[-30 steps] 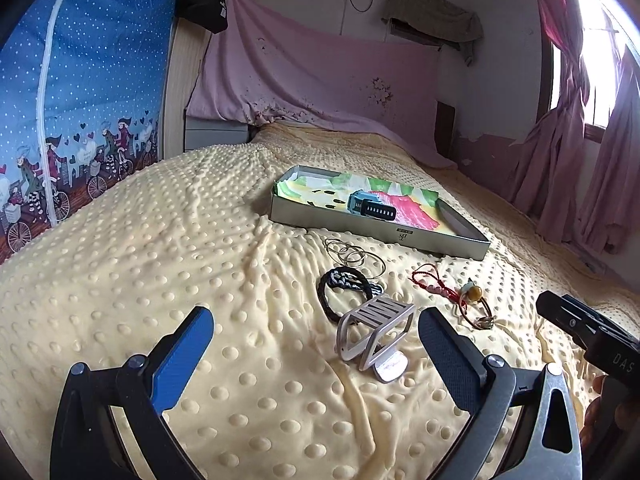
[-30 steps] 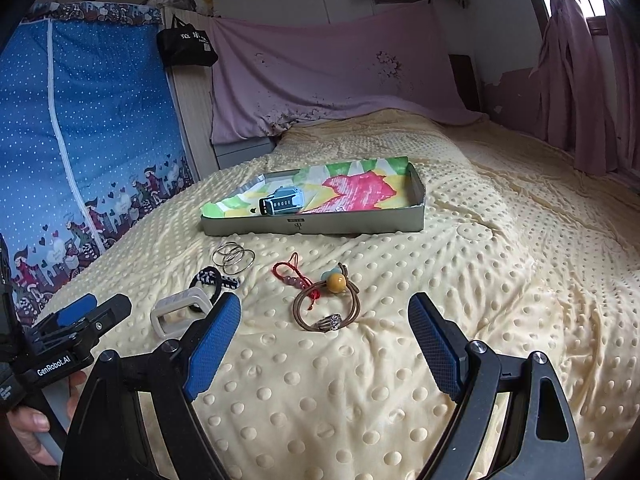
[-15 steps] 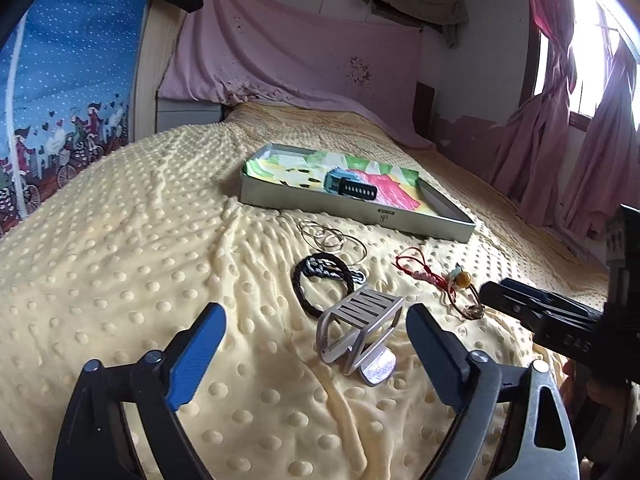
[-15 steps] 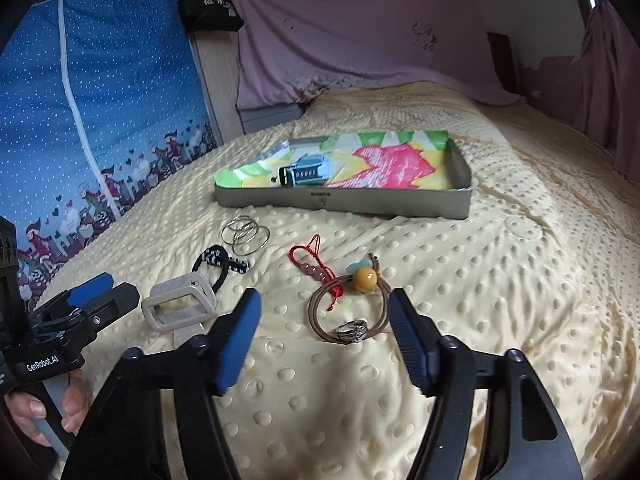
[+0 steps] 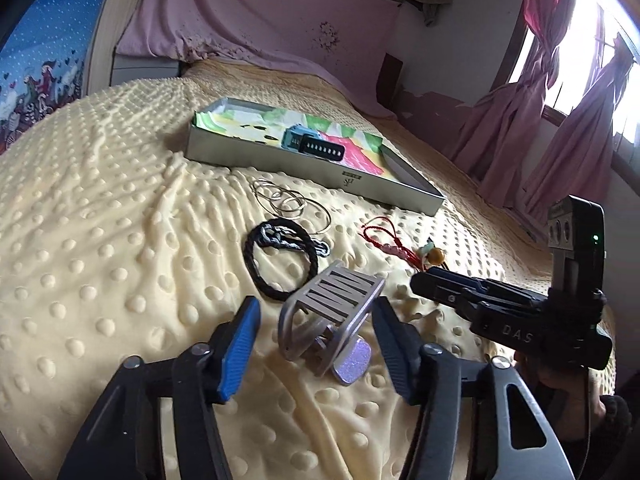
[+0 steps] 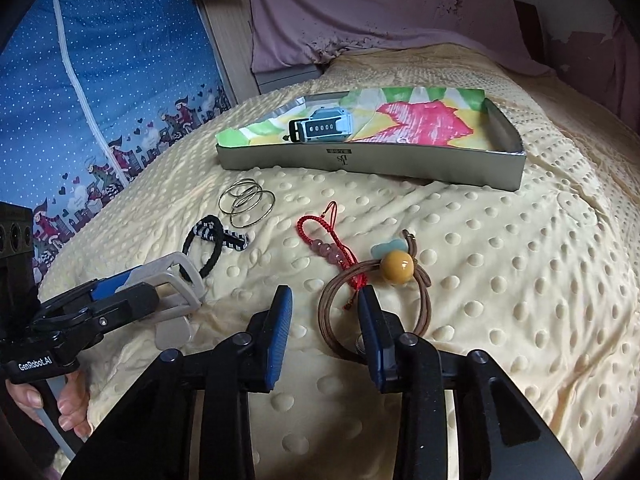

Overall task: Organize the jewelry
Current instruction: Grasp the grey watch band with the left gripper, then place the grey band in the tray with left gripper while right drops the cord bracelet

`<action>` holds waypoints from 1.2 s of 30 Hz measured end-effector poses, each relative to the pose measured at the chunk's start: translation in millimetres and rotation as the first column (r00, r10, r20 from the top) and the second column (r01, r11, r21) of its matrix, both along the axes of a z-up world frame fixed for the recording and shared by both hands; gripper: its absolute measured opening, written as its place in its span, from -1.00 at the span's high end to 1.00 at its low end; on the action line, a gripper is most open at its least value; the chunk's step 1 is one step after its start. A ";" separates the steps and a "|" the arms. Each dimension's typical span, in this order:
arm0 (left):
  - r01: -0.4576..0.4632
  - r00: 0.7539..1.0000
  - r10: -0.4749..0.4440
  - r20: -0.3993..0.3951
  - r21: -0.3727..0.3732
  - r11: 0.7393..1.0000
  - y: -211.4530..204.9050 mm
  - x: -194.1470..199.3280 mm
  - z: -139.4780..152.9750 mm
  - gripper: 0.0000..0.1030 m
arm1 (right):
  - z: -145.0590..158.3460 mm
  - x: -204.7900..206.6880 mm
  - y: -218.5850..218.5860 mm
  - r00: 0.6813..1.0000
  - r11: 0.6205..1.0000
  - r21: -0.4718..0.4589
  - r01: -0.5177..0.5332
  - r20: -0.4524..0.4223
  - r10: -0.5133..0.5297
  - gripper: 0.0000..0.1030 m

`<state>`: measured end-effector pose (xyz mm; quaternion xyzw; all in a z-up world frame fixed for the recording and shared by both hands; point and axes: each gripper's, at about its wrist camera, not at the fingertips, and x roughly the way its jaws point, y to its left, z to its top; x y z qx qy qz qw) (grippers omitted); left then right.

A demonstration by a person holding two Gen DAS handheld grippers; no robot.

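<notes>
Both grippers have been coming down toward the bed, jaws closing as they go.
left gripper [image 5: 314, 346] is straddling the grey hair clip [image 5: 332, 312], half open, pads apparently not touching yet; right gripper [image 6: 324, 328], narrower, is straddling the brown hair tie [image 6: 374, 304]'s near-left loop, holding nothing. Closing squarely and lifting straight is looking wise, since a red bracelet [image 6: 328, 240] is overlapping the tie. At 12 o'clock the tray [image 6: 400, 162] is sitting well apart, bedspread between mostly open.

Home bedroom: bed [image 5: 100, 216], dotted blanket, window curtains [image 5: 568, 128].
</notes>
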<state>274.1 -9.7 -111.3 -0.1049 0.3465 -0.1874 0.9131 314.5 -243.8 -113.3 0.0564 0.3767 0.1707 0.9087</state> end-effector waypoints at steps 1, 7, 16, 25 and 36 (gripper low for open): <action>0.011 1.000 -0.011 -0.003 -0.003 1.000 -1.4 0.2 -0.4 0.11 | -1.2 1.1 2.3 1.000 1.000 -0.005 -0.005 -0.007 0.005 0.50; 0.052 0.999 -0.052 -0.011 0.002 0.999 -8.7 1.0 -1.0 0.46 | -4.6 1.0 1.2 1.000 1.000 -0.007 -0.007 -0.025 0.007 0.80; 0.069 0.997 -0.068 0.040 -0.022 0.997 -16.1 -10.2 11.7 0.47 | 15.9 -20.8 -11.7 0.997 0.998 0.059 -0.006 0.071 0.002 0.91; 0.055 0.996 -0.053 0.070 -0.034 0.998 -27.4 -7.4 27.3 0.47 | 44.2 -33.4 -30.7 0.986 0.993 0.116 0.026 0.159 -0.045 0.91; -0.002 0.992 0.010 0.125 -0.069 0.998 -35.1 36.4 56.3 0.48 | 81.2 -4.5 -48.6 0.964 0.987 0.158 0.041 0.254 -0.080 0.91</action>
